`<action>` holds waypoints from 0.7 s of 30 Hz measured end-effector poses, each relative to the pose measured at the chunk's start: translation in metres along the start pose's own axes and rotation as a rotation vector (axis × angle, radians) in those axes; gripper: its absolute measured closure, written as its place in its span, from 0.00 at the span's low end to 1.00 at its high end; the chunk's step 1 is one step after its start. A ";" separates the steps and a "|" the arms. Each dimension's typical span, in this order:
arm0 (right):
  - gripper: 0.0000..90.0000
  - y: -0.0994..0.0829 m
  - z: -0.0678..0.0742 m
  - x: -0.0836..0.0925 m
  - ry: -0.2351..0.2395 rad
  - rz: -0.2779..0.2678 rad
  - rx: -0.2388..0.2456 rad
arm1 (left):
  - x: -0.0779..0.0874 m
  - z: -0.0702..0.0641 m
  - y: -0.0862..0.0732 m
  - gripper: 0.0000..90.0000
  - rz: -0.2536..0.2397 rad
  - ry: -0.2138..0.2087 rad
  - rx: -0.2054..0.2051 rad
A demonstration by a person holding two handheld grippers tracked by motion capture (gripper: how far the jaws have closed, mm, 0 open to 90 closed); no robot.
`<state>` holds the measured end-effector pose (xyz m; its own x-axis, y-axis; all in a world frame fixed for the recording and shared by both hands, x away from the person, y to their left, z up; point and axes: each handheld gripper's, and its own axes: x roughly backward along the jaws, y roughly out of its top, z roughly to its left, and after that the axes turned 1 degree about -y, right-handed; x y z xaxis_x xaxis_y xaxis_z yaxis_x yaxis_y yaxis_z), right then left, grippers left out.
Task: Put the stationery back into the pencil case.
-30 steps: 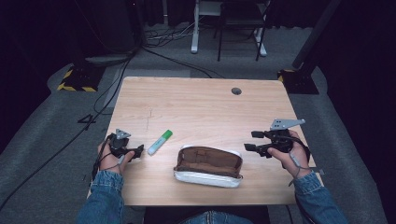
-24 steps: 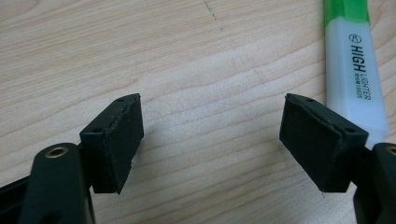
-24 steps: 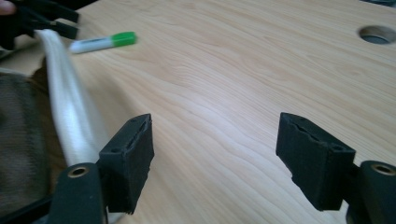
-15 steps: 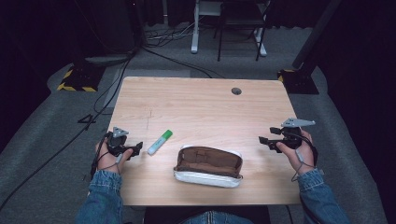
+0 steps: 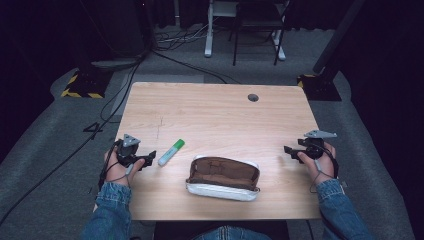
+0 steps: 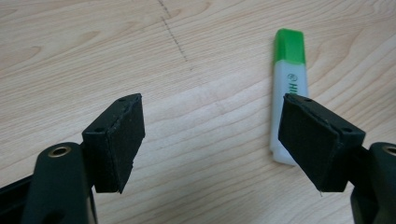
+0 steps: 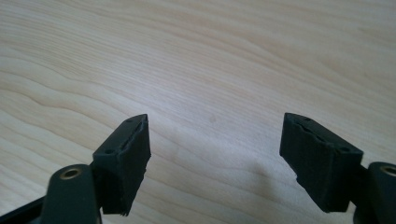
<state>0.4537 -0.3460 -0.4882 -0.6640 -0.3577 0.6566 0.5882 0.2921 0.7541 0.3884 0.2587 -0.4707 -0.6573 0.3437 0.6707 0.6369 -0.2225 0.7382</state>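
A green-capped white highlighter [image 5: 171, 152] lies on the wooden table [image 5: 215, 110], left of an open pouch [image 5: 223, 177] with a brown inside and a pale outside. My left gripper [image 5: 150, 158] rests near the table's left edge, open, its tips just short of the highlighter. In the left gripper view the highlighter [image 6: 289, 88] lies ahead of the gripper [image 6: 210, 100], partly behind the right-hand jaw, with bare wood between the jaws. My right gripper [image 5: 289, 151] sits low by the right edge, pointing left. Its jaws have just been opening and stand open [image 7: 215, 116] over bare wood, nothing between them.
A round cable hole [image 5: 253, 97] sits at the table's far right. A faint pencil line [image 5: 159, 127] runs across the wood beyond the highlighter. Cables, chair legs and a yellow-black striped base [image 5: 80, 85] lie on the floor behind the table.
My right hand has moved toward the table's right edge and sunk lower, away from the pouch. The left hand, the highlighter and the pouch have stayed put.
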 end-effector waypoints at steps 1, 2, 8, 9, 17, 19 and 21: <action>0.27 -0.002 -0.001 -0.002 -0.007 0.005 -0.005 | 0.000 -0.001 0.001 0.26 0.004 -0.001 -0.003; 0.26 -0.005 -0.003 -0.004 -0.012 0.016 -0.004 | 0.000 -0.002 0.002 0.26 0.001 -0.002 -0.009; 0.21 -0.011 -0.005 -0.010 -0.052 0.019 -0.011 | -0.001 -0.010 0.007 0.30 0.008 -0.031 -0.016; 0.21 -0.011 -0.005 -0.010 -0.056 0.019 -0.012 | -0.001 -0.011 0.009 0.30 0.009 -0.032 -0.026; 0.21 -0.012 -0.003 -0.010 -0.067 0.019 -0.016 | -0.009 -0.024 0.017 0.28 0.015 -0.062 -0.068; 0.22 -0.012 -0.003 -0.010 -0.065 0.018 -0.012 | -0.012 -0.027 0.019 0.29 0.023 -0.072 -0.080; 0.22 -0.012 -0.002 -0.009 -0.060 0.018 -0.013 | -0.016 -0.030 0.020 0.30 0.030 -0.080 -0.087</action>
<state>0.4540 -0.3480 -0.5032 -0.6794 -0.2982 0.6705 0.6064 0.2864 0.7418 0.3992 0.2218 -0.4647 -0.6017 0.4069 0.6873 0.6163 -0.3109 0.7236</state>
